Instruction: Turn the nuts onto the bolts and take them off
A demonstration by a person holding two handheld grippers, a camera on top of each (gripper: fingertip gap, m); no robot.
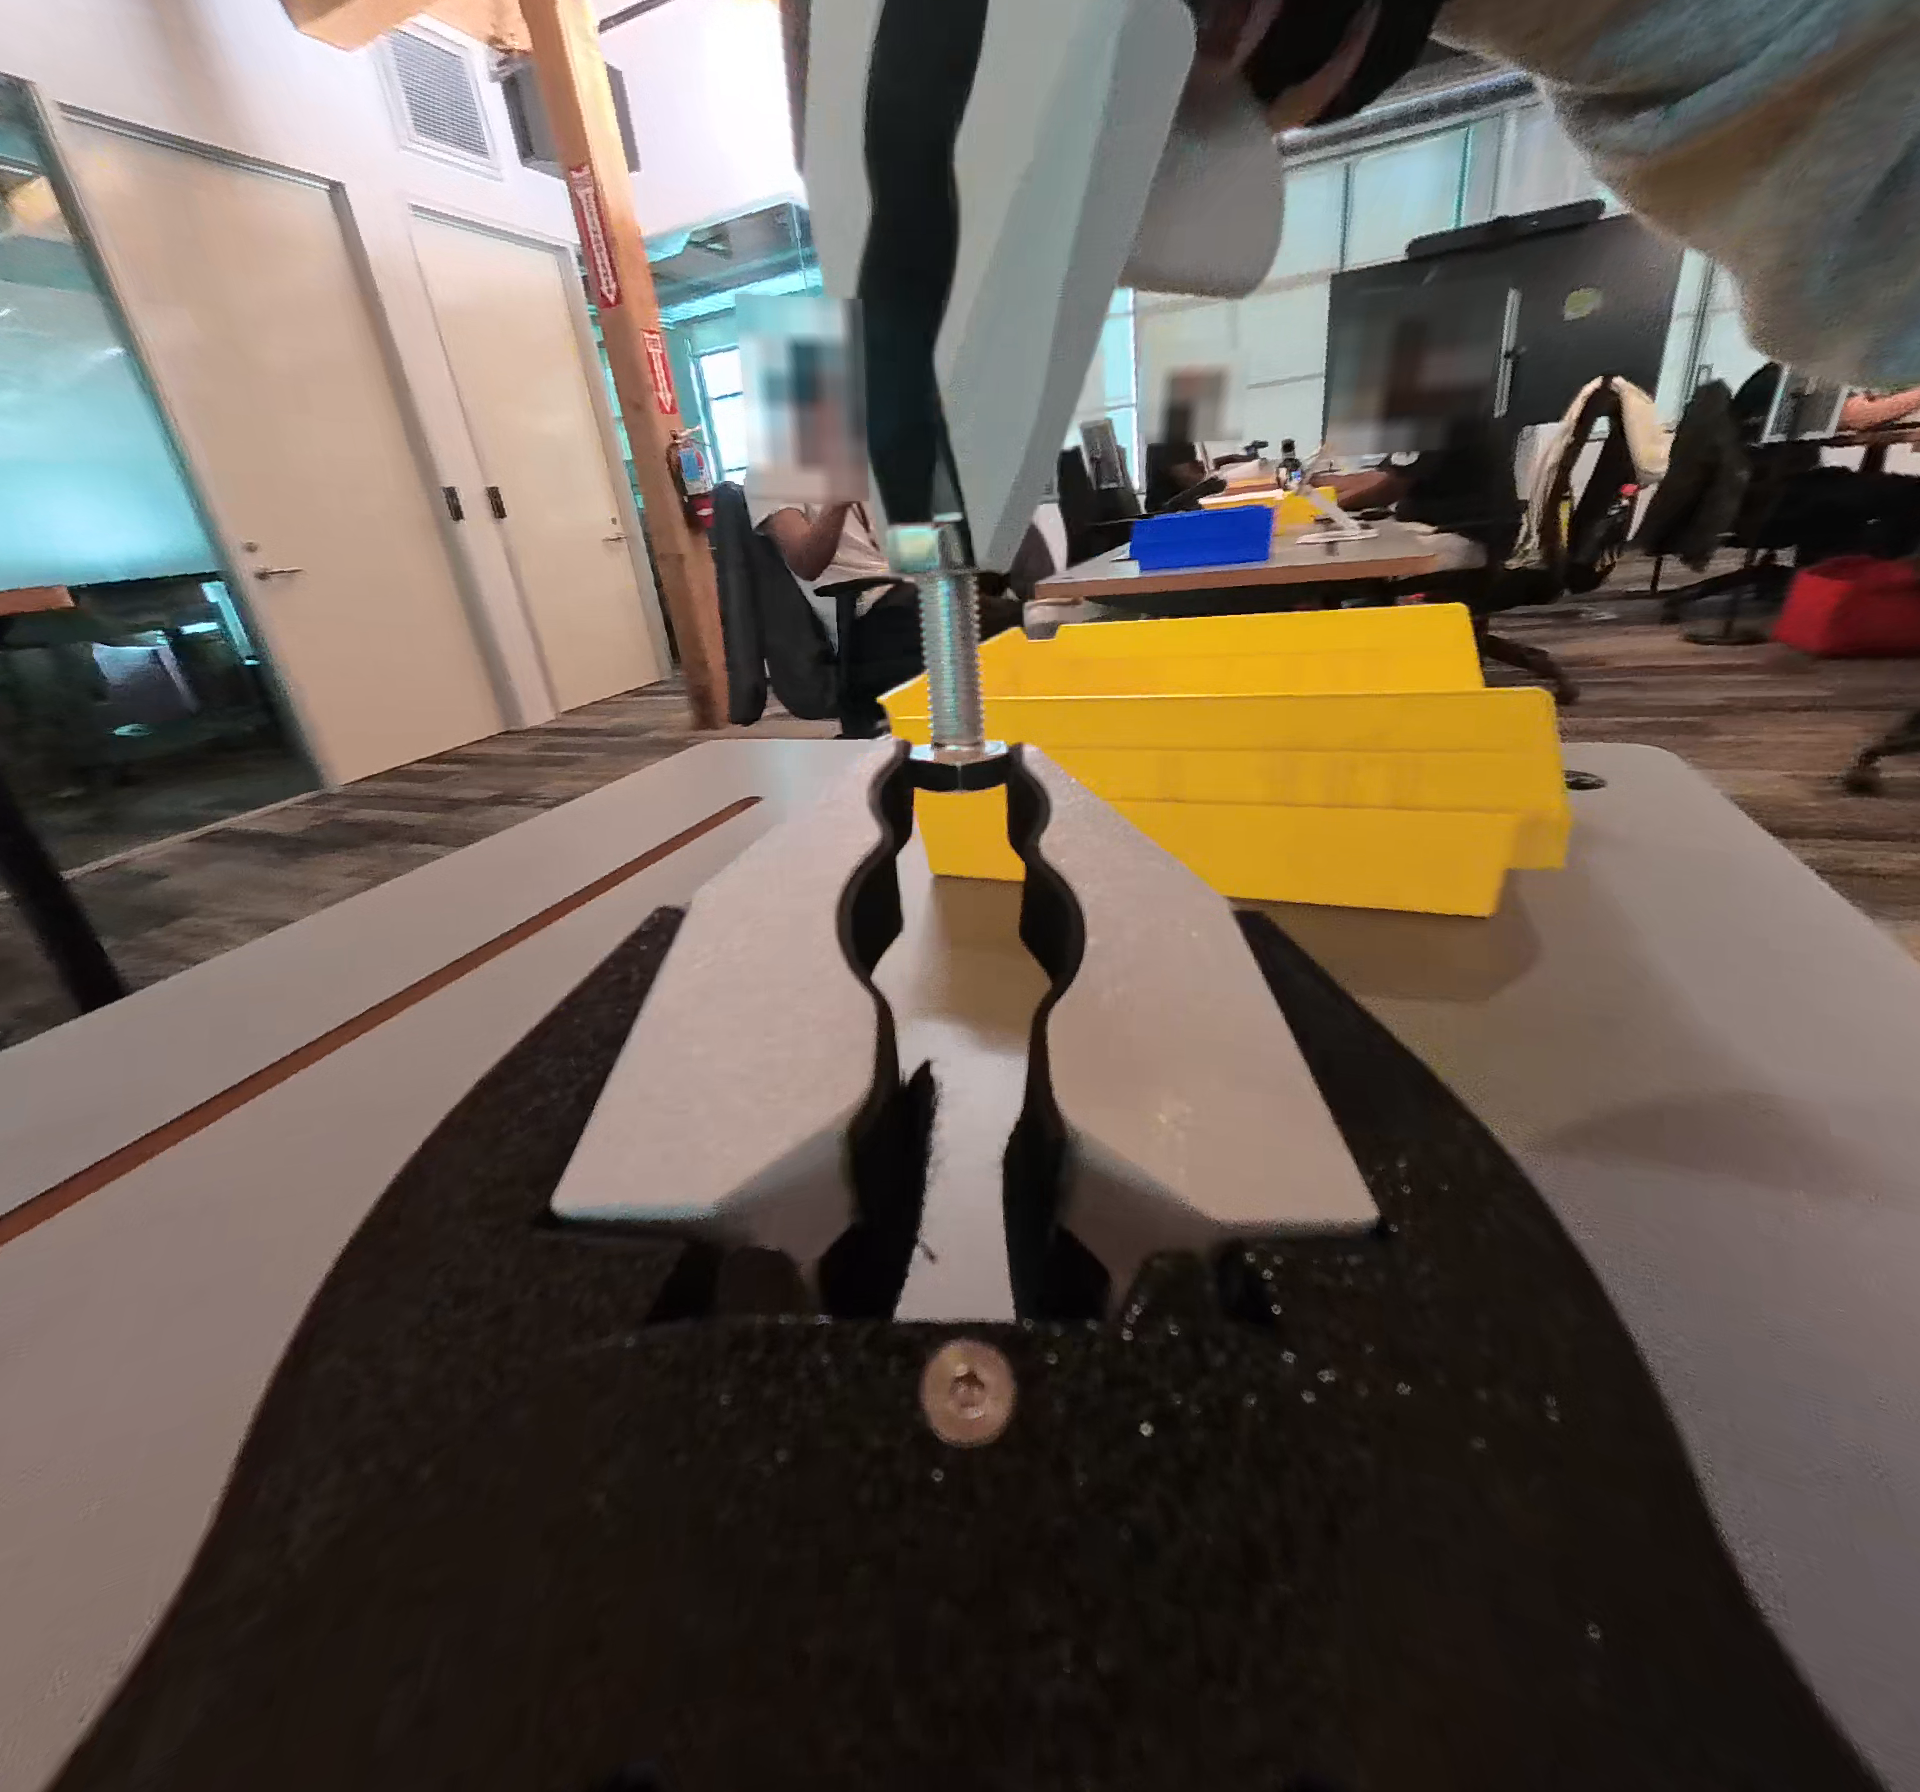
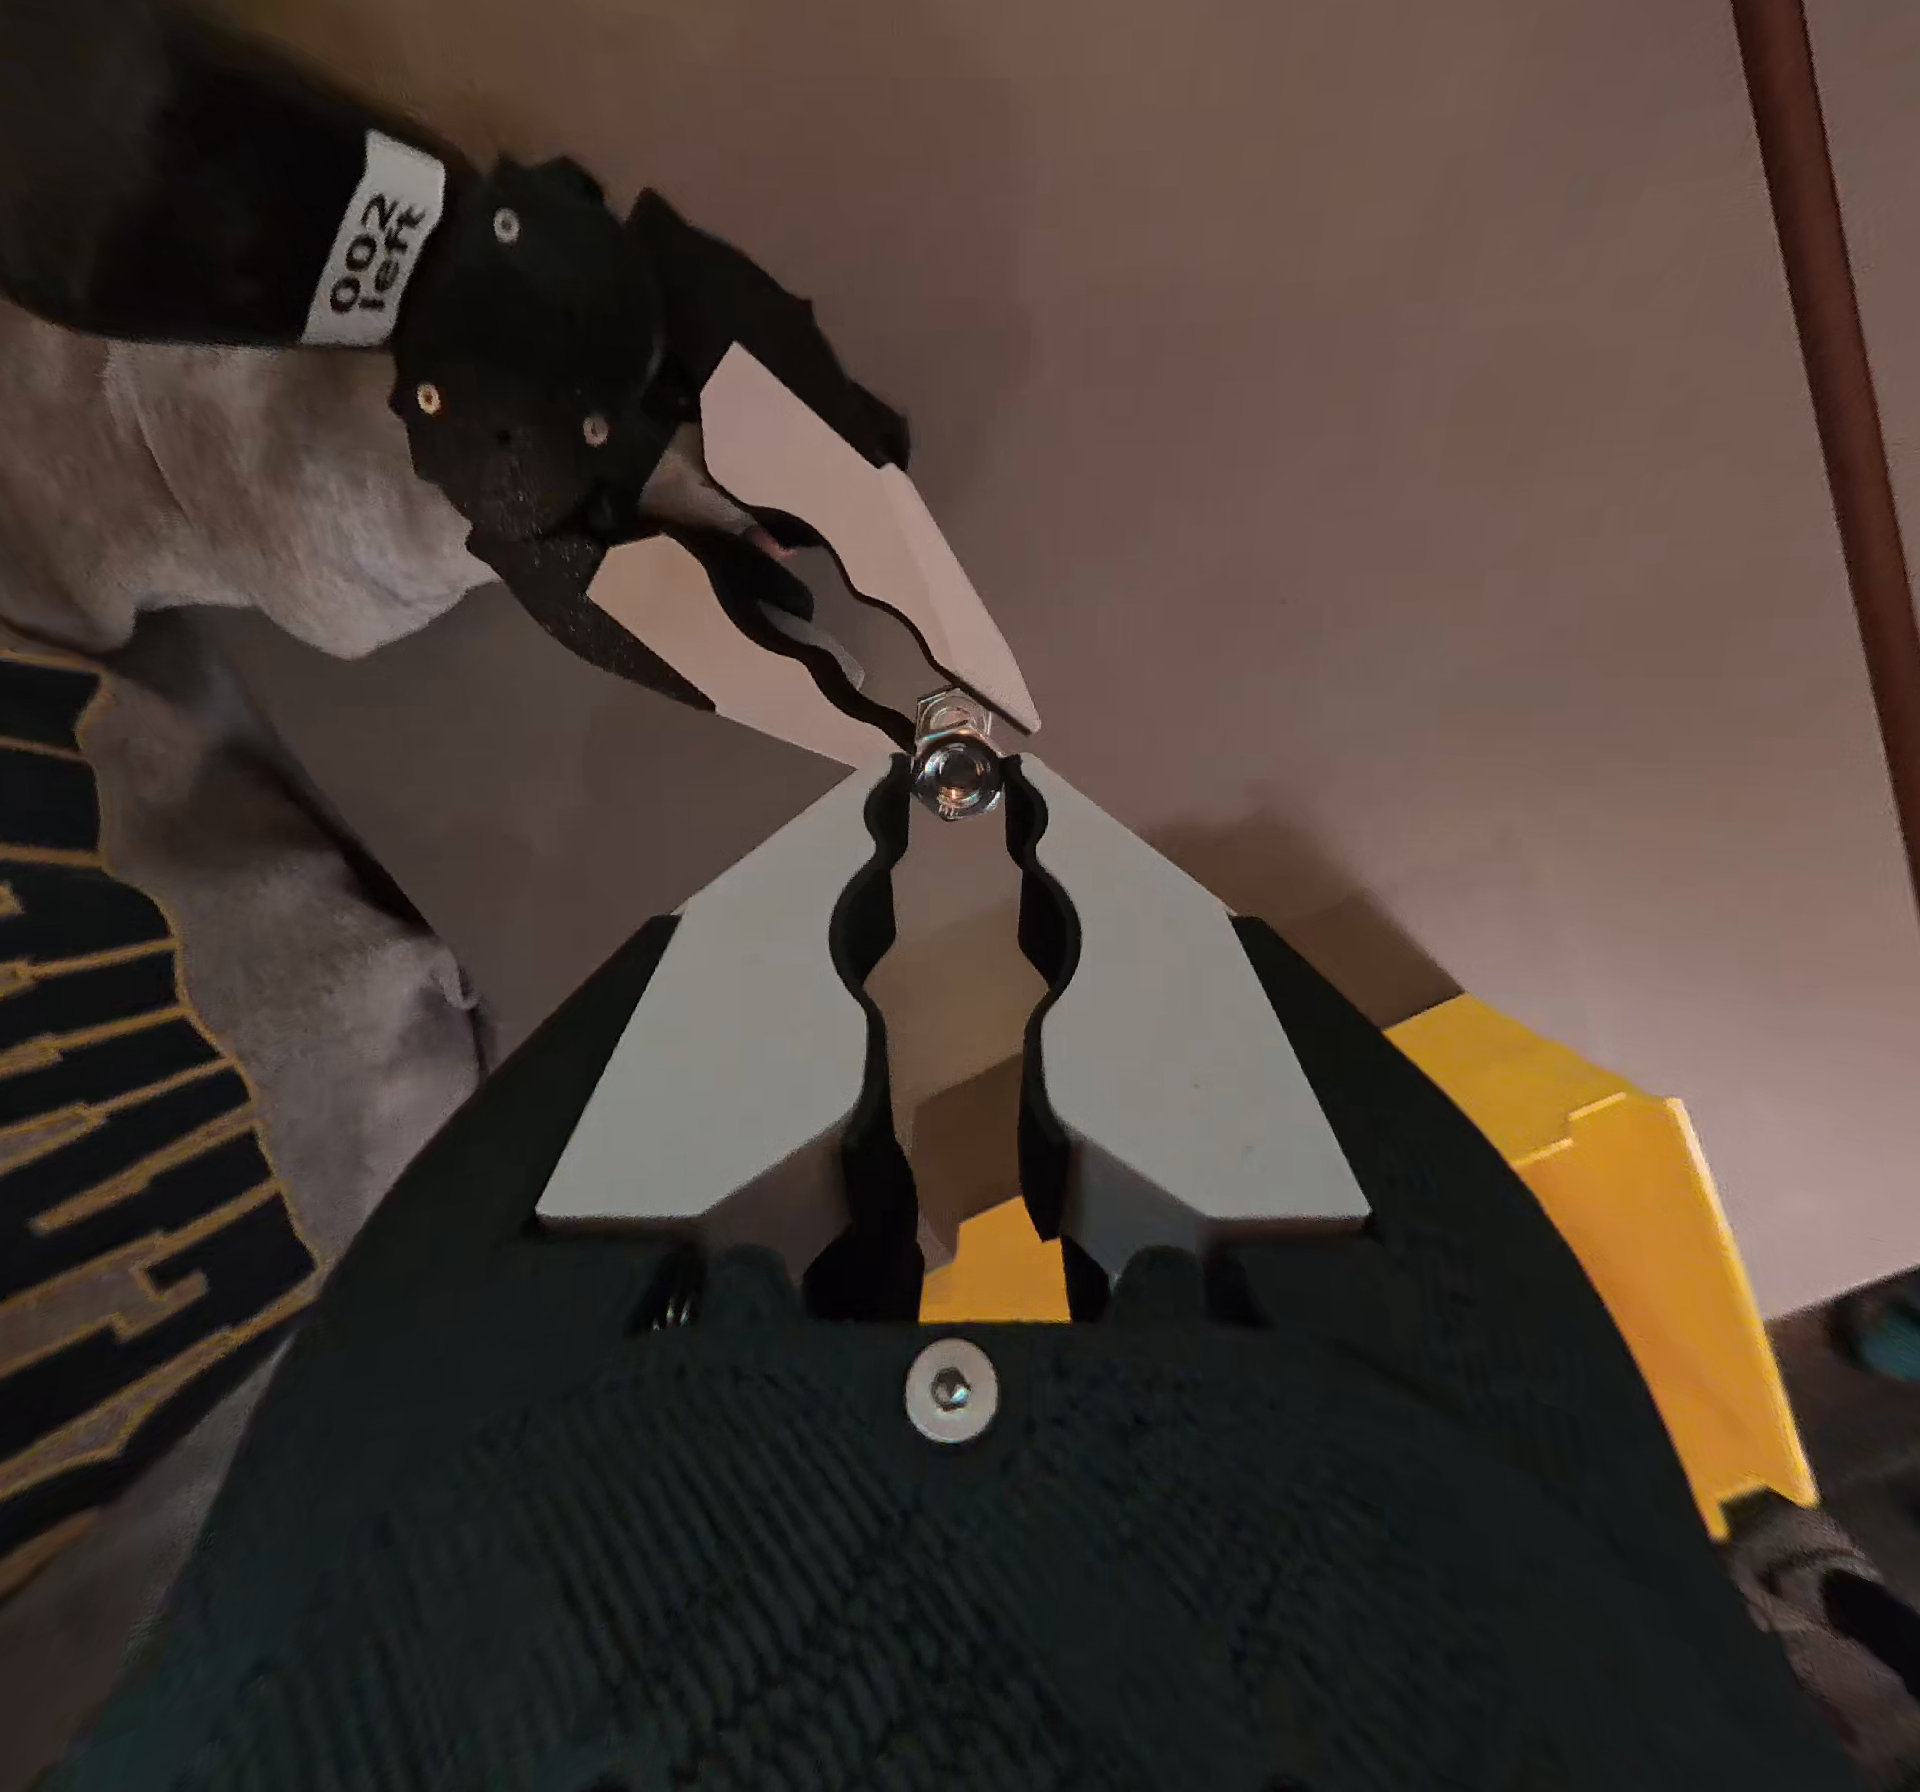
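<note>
Left wrist view: left claw (image 1: pixel 957 774) lies low and roughly level over the grey desk (image 1: pixel 1558 1171), its tips clamped on a hex nut (image 1: pixel 954 768) from both sides. A threaded bolt (image 1: pixel 951 646) stands upright out of the nut, long axis vertical, head on top. The right claw (image 1: pixel 935 521) comes down from above, its tips closed on the bolt head. A yellow bin (image 1: pixel 1247 755) sits on the desk just behind the bolt; more desks and a blue bin (image 1: pixel 1200 537) stand well beyond. Right wrist view: camera looks straight down the bolt axis, so the bolt (image 2: pixel 951 781) shows end-on as a bright disc between the right claw (image 2: pixel 951 786) tips, which are pinched on it. The left claw (image 2: pixel 961 719) enters from the upper left, nearly at right angles to this one, closed on the nut (image 2: pixel 951 716) just behind the head in this view. Desk surface beneath; yellow bin (image 2: pixel 1558 1275) at lower right. Judgement: the move turns on one relation, namely that bolt axis and right claw axis coincide while the left claw crosses them square. Rolling the right claw about its own axis should spin the bolt in the held nut. Thread direction cannot be judged from these views, so on or off is undetermined.
</note>
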